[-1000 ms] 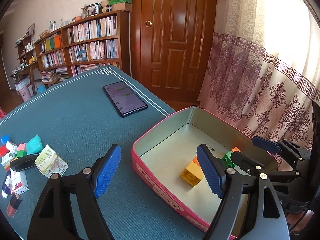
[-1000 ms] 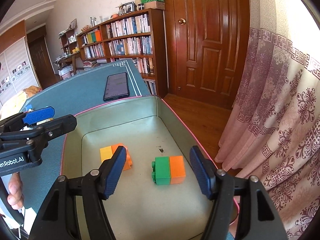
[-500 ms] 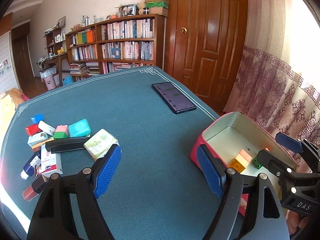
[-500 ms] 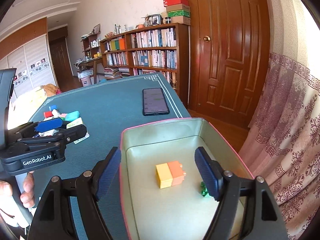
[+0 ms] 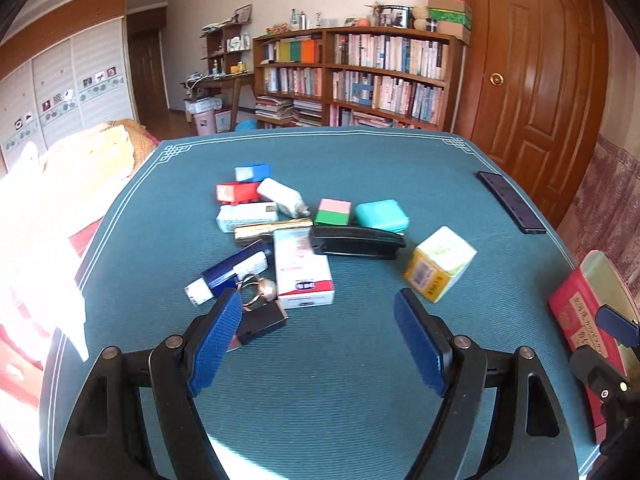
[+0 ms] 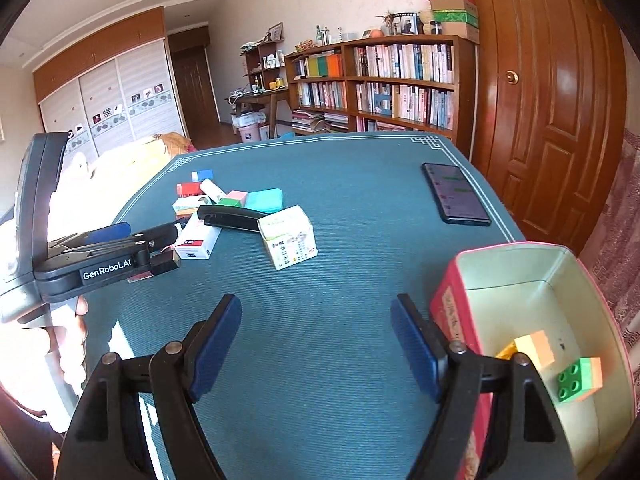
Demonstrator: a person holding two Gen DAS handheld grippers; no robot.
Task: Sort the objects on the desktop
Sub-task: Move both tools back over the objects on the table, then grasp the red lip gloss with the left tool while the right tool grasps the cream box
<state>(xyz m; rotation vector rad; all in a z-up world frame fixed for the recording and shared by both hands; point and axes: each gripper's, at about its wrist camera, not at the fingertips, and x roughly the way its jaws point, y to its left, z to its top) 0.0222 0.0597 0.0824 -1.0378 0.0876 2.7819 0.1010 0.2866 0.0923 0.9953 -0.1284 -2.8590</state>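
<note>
A pile of small objects lies on the teal table: a white and red box (image 5: 303, 270), a black stapler (image 5: 356, 242), a yellow and white carton (image 5: 439, 263), a pink and green block (image 5: 333, 212), a teal case (image 5: 382, 215), a red block (image 5: 237, 192) and a blue block (image 5: 252, 172). My left gripper (image 5: 320, 344) is open and empty, just in front of the pile. My right gripper (image 6: 316, 346) is open and empty, left of the red tin (image 6: 452, 312). The tin holds a yellow and orange block (image 6: 534, 348) and a green and orange block (image 6: 580, 378).
A black phone (image 6: 456, 192) lies near the table's right edge. The left gripper also shows in the right wrist view (image 6: 120, 248), held by a hand. A bookshelf (image 5: 360, 76) and a wooden door (image 5: 532, 80) stand behind the table.
Both grippers have swung left, away from the tin and toward the pile. The tin has slid to the right edge of both views. Both stay open and empty.
</note>
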